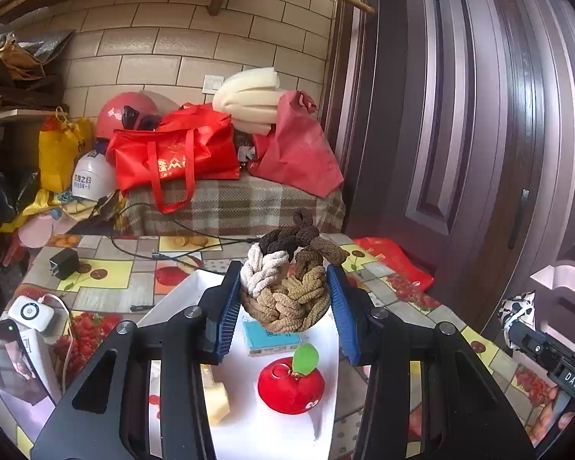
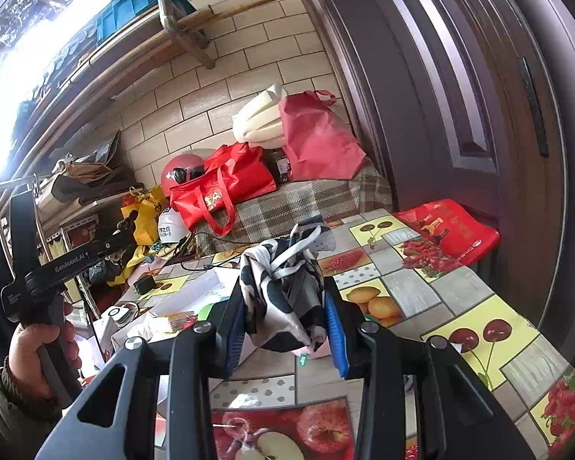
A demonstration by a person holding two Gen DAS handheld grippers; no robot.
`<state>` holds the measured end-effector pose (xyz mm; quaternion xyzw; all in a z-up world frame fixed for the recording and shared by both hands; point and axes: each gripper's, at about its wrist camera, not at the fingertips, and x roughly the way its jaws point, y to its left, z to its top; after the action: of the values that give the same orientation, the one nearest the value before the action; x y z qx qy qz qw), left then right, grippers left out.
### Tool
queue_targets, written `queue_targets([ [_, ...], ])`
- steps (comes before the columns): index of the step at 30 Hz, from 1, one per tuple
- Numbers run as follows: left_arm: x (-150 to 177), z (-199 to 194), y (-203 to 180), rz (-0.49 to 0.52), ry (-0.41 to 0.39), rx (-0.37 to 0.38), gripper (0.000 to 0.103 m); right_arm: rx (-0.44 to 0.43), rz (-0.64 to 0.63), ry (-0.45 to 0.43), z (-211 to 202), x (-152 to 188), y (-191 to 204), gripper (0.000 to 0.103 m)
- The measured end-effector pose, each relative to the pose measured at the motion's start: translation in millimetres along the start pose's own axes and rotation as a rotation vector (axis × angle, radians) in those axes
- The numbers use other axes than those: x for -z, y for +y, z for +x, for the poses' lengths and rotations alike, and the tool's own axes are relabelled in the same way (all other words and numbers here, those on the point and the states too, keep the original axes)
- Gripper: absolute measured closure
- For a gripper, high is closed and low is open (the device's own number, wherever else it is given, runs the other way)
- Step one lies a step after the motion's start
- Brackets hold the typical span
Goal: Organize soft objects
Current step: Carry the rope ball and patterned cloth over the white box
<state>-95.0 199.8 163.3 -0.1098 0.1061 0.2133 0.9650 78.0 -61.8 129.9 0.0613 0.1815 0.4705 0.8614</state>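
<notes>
Where visible, fruit-print tablecloth (image 2: 421,287), seemingly cluttered.

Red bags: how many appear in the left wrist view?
3: a tote and a duller bag on the plaid bench, a flat one at the table's far edge. Others may be hidden.

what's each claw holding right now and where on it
The left claw grips the braided chenille bundle by its lower tan sides. The right claw pinches the black-and-white cloth around its bunched middle, below the knot.
</notes>
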Motion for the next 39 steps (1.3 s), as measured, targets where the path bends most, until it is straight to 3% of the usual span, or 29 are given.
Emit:
queue_targets([
  [14, -2, -4, 1, -0.010, -0.005, -0.010, 0.059, 0.007, -0.013, -0.037, 7, -18, 24, 0.066],
  [23, -1, 0, 16, -0.031, -0.002, -0.054, 0.059, -0.047, -0.047, -0.017, 28, -29, 51, 0.066],
  [32, -1, 4, 78, -0.133, 0.017, -0.157, 0.059, -0.107, -0.078, -0.009, 45, -40, 82, 0.066],
  [39, 9, 15, 104, -0.203, 0.055, -0.155, 0.059, -0.159, -0.070, 0.080, 81, -33, 103, 0.066],
])
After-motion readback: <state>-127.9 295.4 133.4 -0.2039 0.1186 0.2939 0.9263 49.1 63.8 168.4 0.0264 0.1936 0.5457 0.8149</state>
